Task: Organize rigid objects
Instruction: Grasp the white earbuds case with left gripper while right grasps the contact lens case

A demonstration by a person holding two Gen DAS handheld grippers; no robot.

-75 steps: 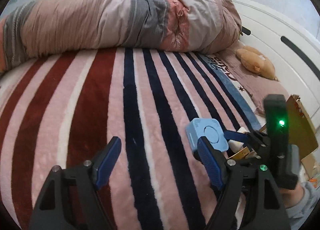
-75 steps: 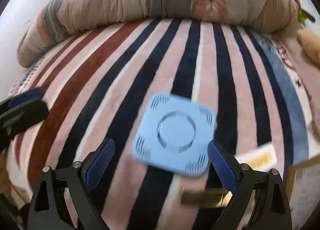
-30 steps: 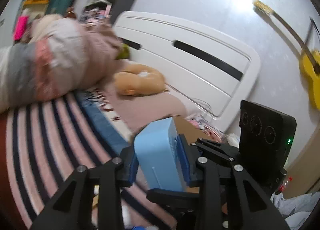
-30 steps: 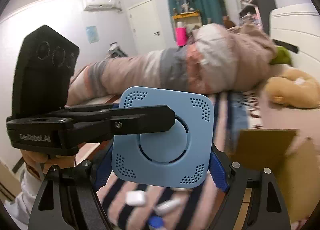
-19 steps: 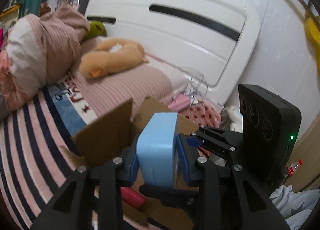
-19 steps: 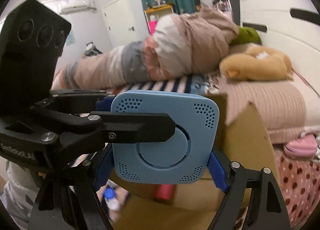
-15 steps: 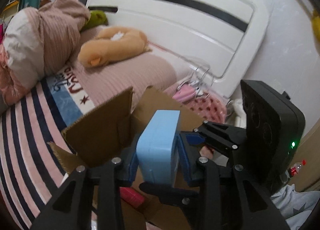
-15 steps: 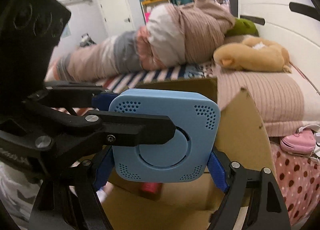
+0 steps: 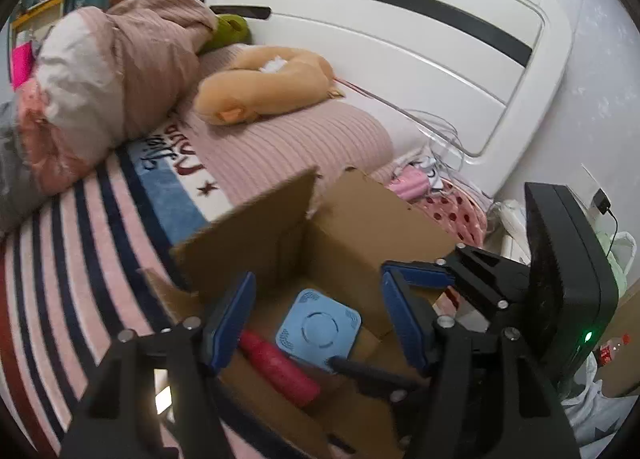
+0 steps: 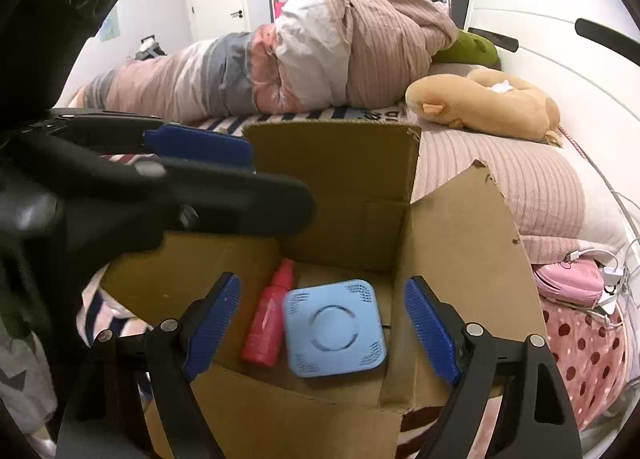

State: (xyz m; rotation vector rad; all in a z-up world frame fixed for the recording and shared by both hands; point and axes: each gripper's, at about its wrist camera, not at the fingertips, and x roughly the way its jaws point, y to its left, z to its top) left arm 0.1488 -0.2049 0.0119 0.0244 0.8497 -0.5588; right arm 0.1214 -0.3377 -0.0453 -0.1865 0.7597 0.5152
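Observation:
A light blue square device [image 9: 319,328] lies flat on the floor of an open cardboard box [image 9: 256,235], beside a red bottle [image 9: 280,369]. In the right wrist view the blue device [image 10: 334,328] lies right of the red bottle [image 10: 270,317] inside the box [image 10: 460,259]. My left gripper [image 9: 316,319] is open and empty above the box. My right gripper [image 10: 320,325] is open and empty above the device. The left gripper's arm [image 10: 160,187] crosses the right wrist view at left.
The box stands on a striped blanket [image 9: 80,243] on a bed with a white headboard [image 9: 400,39]. An orange plush toy [image 9: 264,83] and rolled bedding [image 10: 280,59] lie behind. A pink item [image 10: 568,279] with cables lies at right.
Both grippers carried the blue device from the blanket to over the box, then opened. The device has dropped and now lies inside the box beside the red bottle.

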